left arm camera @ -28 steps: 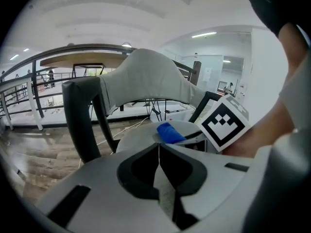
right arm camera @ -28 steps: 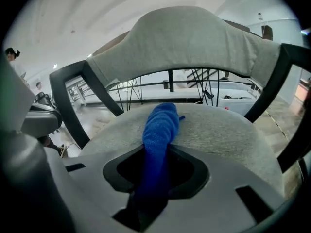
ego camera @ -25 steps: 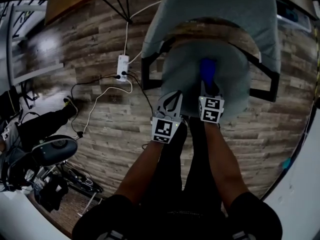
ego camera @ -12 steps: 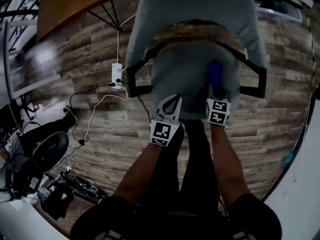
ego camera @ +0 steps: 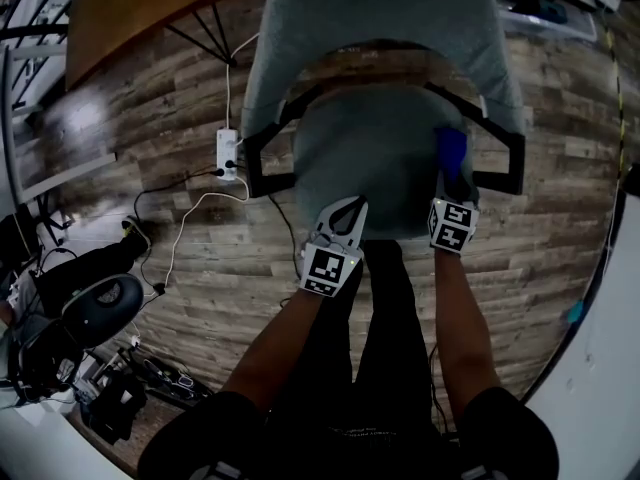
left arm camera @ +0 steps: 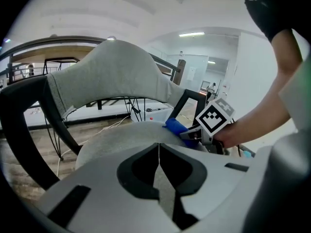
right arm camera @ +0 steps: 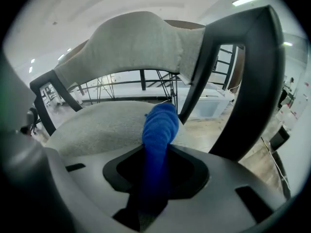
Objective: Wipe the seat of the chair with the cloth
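A grey upholstered chair with black armrests stands in front of me, its seat (ego camera: pixel 365 168) below my hands. My right gripper (ego camera: pixel 447 186) is shut on a rolled blue cloth (ego camera: pixel 451 151), which lies on the right side of the seat near the right armrest (ego camera: pixel 500 158). In the right gripper view the cloth (right arm camera: pixel 160 127) sticks out of the jaws over the seat (right arm camera: pixel 92 125). My left gripper (ego camera: pixel 348 208) hovers at the seat's front edge, shut with nothing in it (left arm camera: pixel 158 152). The left gripper view shows the cloth (left arm camera: pixel 176 127) to the right.
A white power strip (ego camera: pixel 228 153) with cables lies on the wooden floor left of the chair. A wooden tabletop (ego camera: pixel 150 8) is at the back left. A dark office chair (ego camera: pixel 95 303) and gear stand at the far left. The person's legs (ego camera: pixel 390 318) are just before the seat.
My right gripper has carried the blue cloth from the middle of the seat to its right side, by the armrest. The left gripper stays at the front edge.
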{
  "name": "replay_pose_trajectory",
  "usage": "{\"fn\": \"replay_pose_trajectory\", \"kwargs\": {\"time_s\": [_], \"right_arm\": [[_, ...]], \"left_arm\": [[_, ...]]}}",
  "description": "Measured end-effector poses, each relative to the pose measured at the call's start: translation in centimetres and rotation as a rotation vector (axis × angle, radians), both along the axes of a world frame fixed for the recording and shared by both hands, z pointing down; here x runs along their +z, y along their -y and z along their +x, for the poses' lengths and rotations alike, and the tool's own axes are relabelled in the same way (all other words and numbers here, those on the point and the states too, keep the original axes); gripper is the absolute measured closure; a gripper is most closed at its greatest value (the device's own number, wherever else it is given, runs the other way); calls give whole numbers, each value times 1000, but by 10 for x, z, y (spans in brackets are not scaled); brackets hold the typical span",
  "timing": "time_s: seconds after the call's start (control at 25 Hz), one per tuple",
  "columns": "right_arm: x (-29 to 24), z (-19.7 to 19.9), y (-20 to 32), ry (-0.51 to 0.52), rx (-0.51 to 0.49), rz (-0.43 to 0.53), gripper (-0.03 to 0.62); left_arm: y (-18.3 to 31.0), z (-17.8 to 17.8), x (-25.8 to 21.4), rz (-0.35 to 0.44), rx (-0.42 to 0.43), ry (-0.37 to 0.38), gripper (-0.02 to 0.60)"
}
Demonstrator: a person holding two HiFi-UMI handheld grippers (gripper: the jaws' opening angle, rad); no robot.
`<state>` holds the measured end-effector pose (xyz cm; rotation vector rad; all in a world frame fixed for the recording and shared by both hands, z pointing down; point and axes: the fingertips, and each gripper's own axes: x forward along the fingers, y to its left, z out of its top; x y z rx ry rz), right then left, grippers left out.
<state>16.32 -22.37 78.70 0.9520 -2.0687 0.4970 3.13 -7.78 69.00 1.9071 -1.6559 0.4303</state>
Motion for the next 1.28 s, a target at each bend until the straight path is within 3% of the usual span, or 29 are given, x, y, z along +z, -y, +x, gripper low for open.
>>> {"fn": "replay_pose_trajectory", "kwargs": {"time_s": [0.24, 0.48, 0.64, 0.96, 1.28], "right_arm": [[-1, 14, 7, -28, 23, 17, 480], [-14, -1, -8, -16, -30, 50, 480], [-17, -33, -44, 17, -117, 32, 480], [-28, -109, -166, 104, -259, -116, 480], [-34, -185, -238, 182, -376, -130, 480]], "left_arm": [[-9, 4, 4, -1, 11, -15, 571], [-22, -8, 6, 14, -30, -20, 571], [-41, -29, 11, 7, -73, -13, 571], [-83, -81, 14, 2, -247, -37, 571], [-123, -124, 18, -3, -334, -18, 571]]}}
